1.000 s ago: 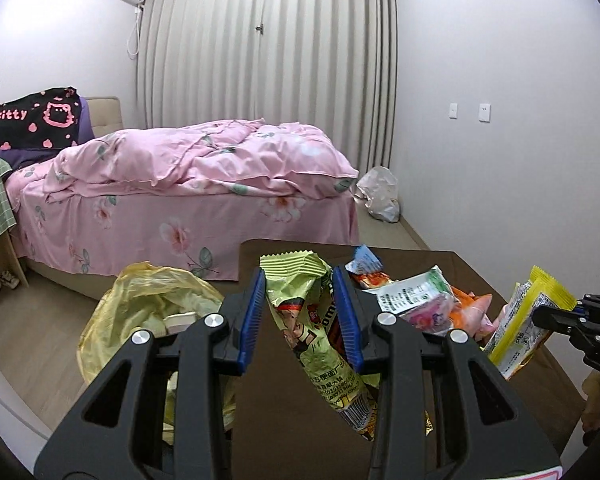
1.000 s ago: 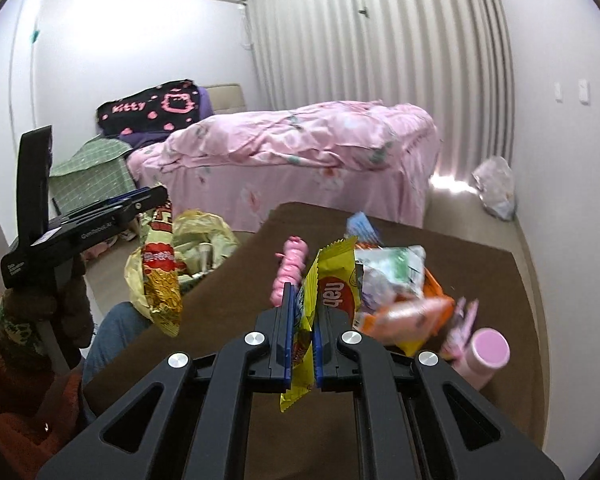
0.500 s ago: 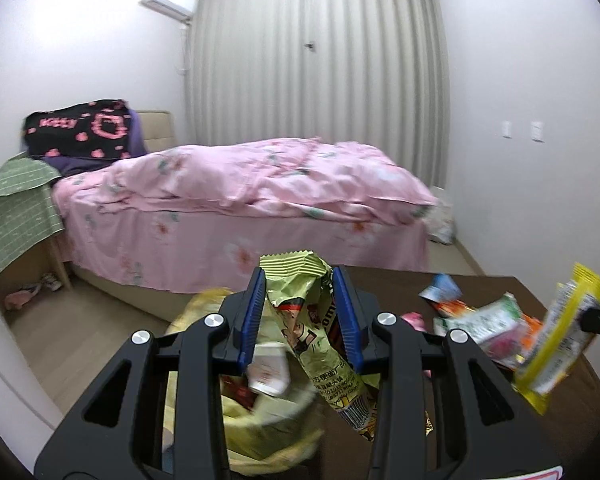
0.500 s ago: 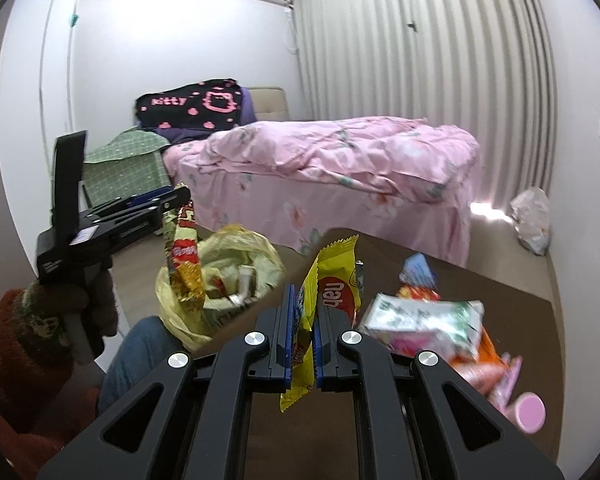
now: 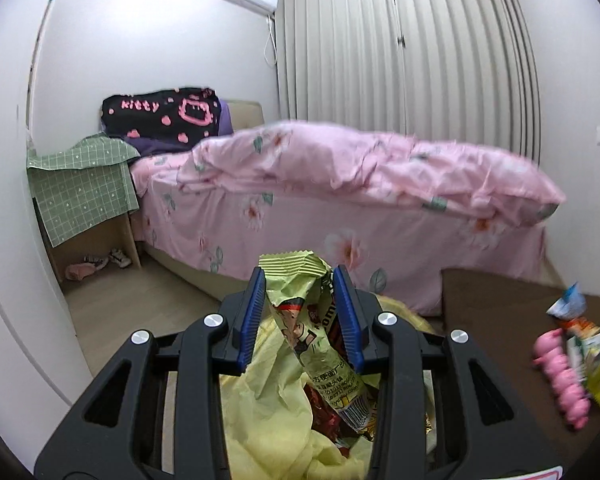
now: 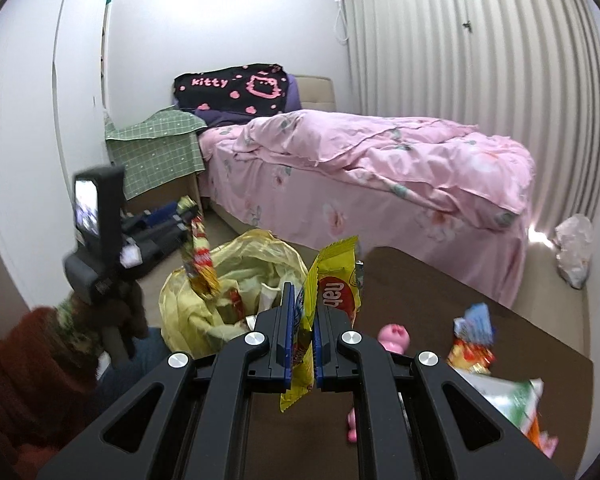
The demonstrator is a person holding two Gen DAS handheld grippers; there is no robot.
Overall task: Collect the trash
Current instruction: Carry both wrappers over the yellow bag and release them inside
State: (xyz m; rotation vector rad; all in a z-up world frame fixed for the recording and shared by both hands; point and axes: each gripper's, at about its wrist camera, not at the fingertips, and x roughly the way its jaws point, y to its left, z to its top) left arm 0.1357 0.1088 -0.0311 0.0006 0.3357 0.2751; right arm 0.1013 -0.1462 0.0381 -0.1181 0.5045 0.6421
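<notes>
My left gripper (image 5: 299, 312) is shut on a green snack wrapper (image 5: 320, 344) that hangs over the open yellow trash bag (image 5: 276, 412). In the right wrist view the left gripper (image 6: 180, 216) holds that wrapper (image 6: 200, 264) above the yellow bag (image 6: 240, 276). My right gripper (image 6: 301, 332) is shut on a yellow snack packet (image 6: 332, 280), held near the brown table's (image 6: 420, 292) left edge beside the bag. More wrappers lie on the table: a blue one (image 6: 474, 322), a white-green one (image 6: 508, 400) and a pink pig toy (image 6: 394, 336).
A bed with a pink floral quilt (image 6: 380, 152) stands behind the table. A green-cloth nightstand (image 6: 156, 156) is at the left wall. A white plastic bag (image 6: 576, 248) lies on the floor by the curtain. The pink toy string (image 5: 560, 376) lies on the table in the left wrist view.
My left gripper has swung left off the table with the green wrapper and now hangs over the yellow bag. My right gripper has followed leftward with the yellow packet.
</notes>
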